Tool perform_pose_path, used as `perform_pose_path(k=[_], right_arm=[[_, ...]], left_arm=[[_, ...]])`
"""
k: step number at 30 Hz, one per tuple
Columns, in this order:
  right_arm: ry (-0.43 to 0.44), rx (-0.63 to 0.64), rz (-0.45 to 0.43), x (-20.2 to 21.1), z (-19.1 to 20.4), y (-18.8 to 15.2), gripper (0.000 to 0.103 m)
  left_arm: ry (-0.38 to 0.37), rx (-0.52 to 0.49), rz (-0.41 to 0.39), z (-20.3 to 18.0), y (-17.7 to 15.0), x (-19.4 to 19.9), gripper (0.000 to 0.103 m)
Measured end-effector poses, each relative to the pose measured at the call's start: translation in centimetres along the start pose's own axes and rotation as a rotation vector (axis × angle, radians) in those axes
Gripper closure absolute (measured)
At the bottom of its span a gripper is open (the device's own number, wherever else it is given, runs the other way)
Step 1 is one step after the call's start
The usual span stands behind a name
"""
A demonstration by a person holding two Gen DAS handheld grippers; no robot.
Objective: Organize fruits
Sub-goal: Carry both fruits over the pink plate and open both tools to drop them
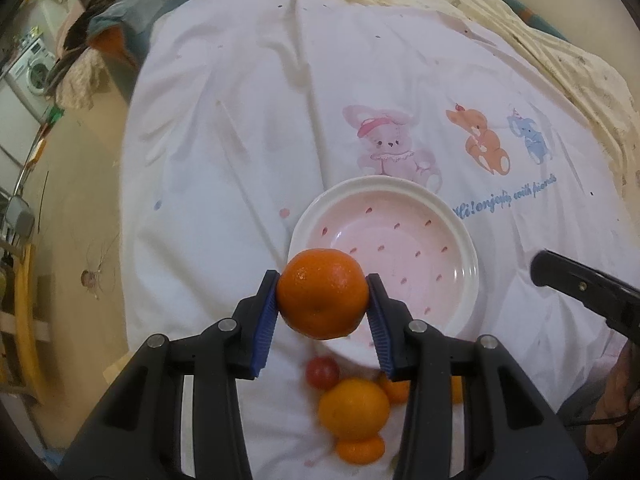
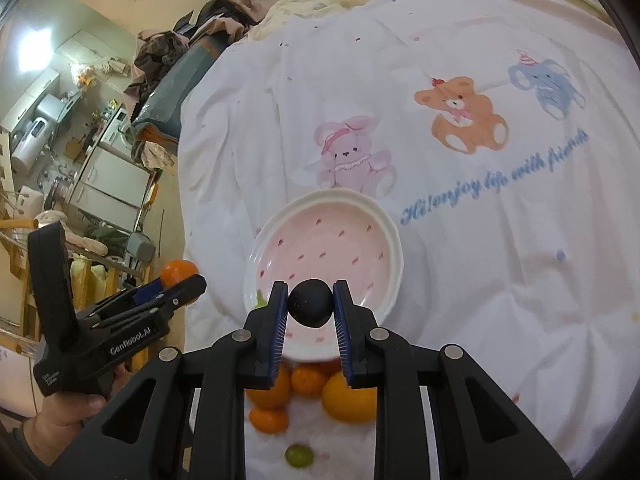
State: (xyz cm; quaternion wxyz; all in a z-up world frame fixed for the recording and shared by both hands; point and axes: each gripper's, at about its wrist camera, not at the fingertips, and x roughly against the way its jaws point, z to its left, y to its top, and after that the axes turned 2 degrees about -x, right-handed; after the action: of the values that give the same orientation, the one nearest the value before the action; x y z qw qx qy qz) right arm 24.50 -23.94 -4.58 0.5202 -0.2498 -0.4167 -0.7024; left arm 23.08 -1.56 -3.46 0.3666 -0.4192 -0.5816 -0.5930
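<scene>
**Gripper and Hand State**

Left gripper (image 1: pixel 322 300): both black arms extend forward and converge. The blue-lined pads (image 1: pixel 266 326) stand partly closed and press against opposite sides of a held orange (image 1: pixel 322 294), which is raised clear of the surface. In the right wrist view the same unit appears at the left edge, and the person's left hand (image 2: pixel 66 416) wraps its handle from below.

Right gripper (image 2: pixel 310 308): the jaws are drawn closer together, and the blue pads (image 2: pixel 280 328) clamp a small dark round fruit (image 2: pixel 310 307) at mid-height. In the left wrist view only one black finger tip (image 1: pixel 580 284) of it enters from the right edge.
</scene>
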Motion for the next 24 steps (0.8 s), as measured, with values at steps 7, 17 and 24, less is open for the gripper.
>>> perform_pose_path(k=[7, 17, 24], right_arm=[[-0.045, 0.028, 0.046, -4.5, -1.4, 2.2, 0.079], [-0.043, -0.008, 0.110, -9.2, -4.2, 2.6, 0.079], [-0.019, -0.075, 0.156, -10.4, -5.8, 3.1, 0.079]], left_arm=[[-0.013, -0.016, 0.020, -0.5, 1.5, -3.7, 0.065], [-0.050, -0.061, 0.038, -1.1, 1.6, -8.0, 0.065], [-0.040, -0.051, 0.094, -0.8, 1.6, -10.3, 0.065]])
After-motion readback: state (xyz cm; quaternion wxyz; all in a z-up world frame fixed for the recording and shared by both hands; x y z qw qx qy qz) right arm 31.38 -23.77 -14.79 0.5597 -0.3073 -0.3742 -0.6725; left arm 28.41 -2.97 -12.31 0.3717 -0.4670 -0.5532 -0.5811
